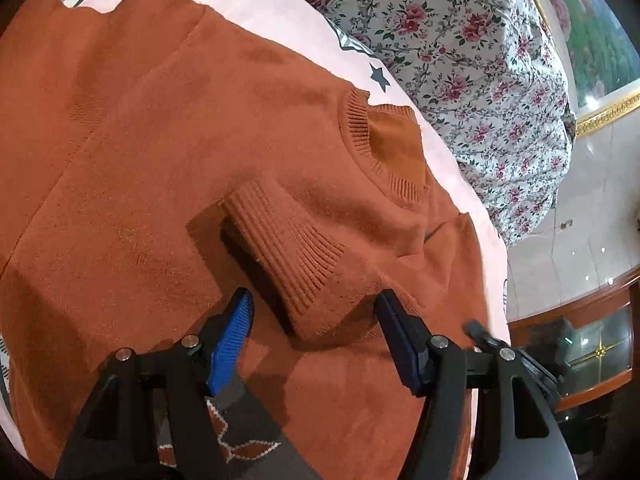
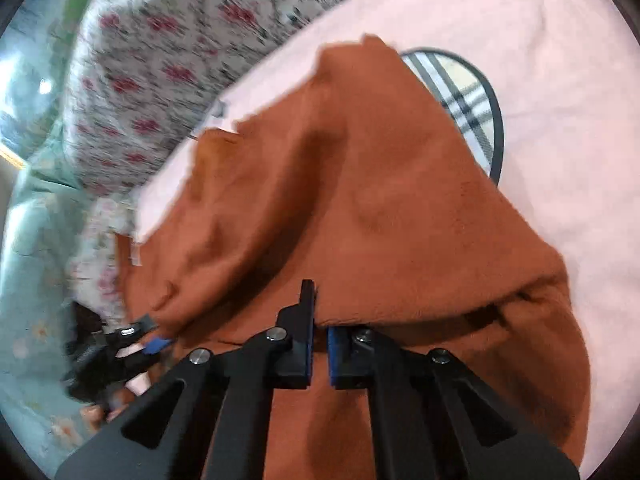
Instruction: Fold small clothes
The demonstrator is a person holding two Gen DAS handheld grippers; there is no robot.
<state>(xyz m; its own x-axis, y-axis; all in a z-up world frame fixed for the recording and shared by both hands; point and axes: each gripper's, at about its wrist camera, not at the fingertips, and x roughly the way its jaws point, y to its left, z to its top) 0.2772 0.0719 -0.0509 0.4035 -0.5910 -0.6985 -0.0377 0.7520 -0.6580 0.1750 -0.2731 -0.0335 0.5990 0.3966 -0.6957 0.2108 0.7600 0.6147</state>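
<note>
A rust-orange knit sweater [image 1: 168,152] lies spread on a pink bedspread [image 1: 280,12]. One sleeve is folded across the body, its ribbed cuff [image 1: 288,248] lying just ahead of my left gripper [image 1: 314,312]. The left gripper is open, its blue pads either side of the cuff and empty. The ribbed collar [image 1: 380,152] lies further ahead to the right. In the right wrist view my right gripper [image 2: 320,312] is shut on a lifted fold of the sweater [image 2: 360,200], which drapes up off the pink bedspread [image 2: 560,100]. The left gripper [image 2: 148,340] shows at the lower left.
A floral quilt [image 1: 480,60] is heaped along the far side of the bed; it also shows in the right wrist view [image 2: 160,60]. The bedspread has a plaid round print [image 2: 468,100]. A wooden glass-fronted cabinet [image 1: 592,344] stands beyond the bed edge.
</note>
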